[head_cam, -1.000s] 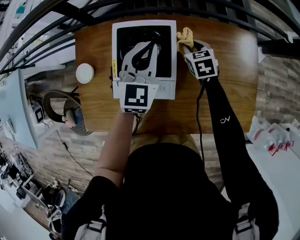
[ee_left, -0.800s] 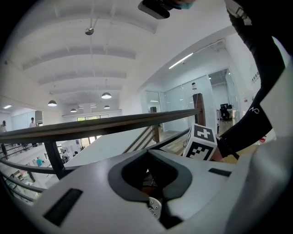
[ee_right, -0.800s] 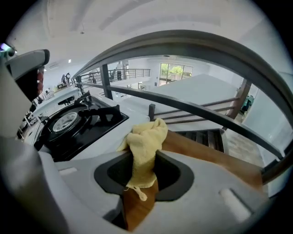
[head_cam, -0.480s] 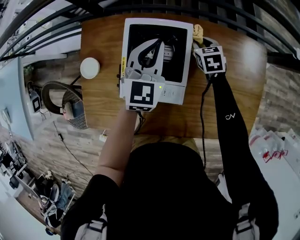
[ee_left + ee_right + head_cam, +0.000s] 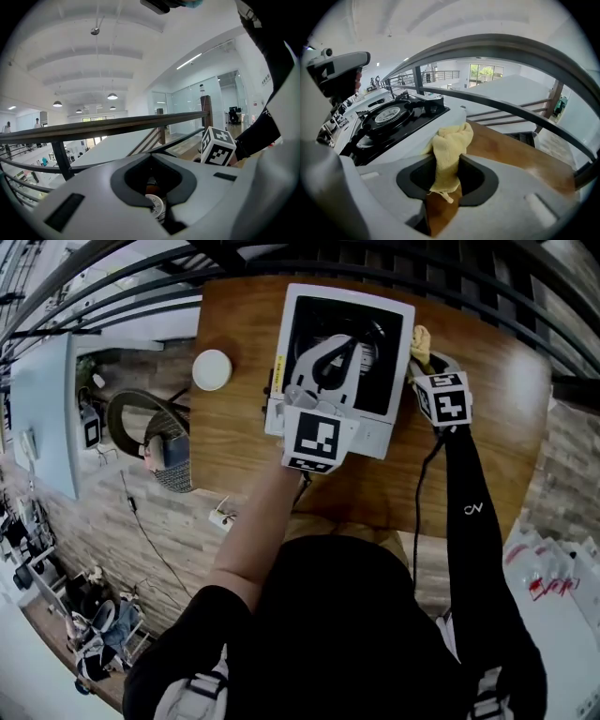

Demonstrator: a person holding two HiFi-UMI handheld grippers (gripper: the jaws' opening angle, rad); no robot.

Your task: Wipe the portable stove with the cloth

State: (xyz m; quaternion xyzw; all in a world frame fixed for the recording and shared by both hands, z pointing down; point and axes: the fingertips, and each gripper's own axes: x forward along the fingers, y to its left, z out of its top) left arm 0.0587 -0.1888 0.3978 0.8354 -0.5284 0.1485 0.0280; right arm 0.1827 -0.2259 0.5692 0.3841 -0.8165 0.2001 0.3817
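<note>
The portable stove (image 5: 384,432), white with a black burner top, sits at the back middle of the wooden table (image 5: 487,399). My left gripper (image 5: 353,341) lies over the burner with its jaws together and nothing held; its marker cube is near the stove's front edge. My right gripper (image 5: 424,357) is at the stove's right edge, shut on the yellow cloth (image 5: 421,337). In the right gripper view the cloth (image 5: 449,152) hangs bunched between the jaws, beside the stove's white rim (image 5: 401,140). The left gripper view shows the burner cap (image 5: 153,203) through the jaw opening.
A round white lid (image 5: 212,369) lies on the table left of the stove. A dark railing (image 5: 394,261) runs along the table's far edge, with a drop to a lower floor beyond. A cable trails from the right gripper down the sleeve.
The head view has swung, so everything sits further right in the frame. Both grippers keep nearly the same places against the stove, and the cloth stays at its right edge.
</note>
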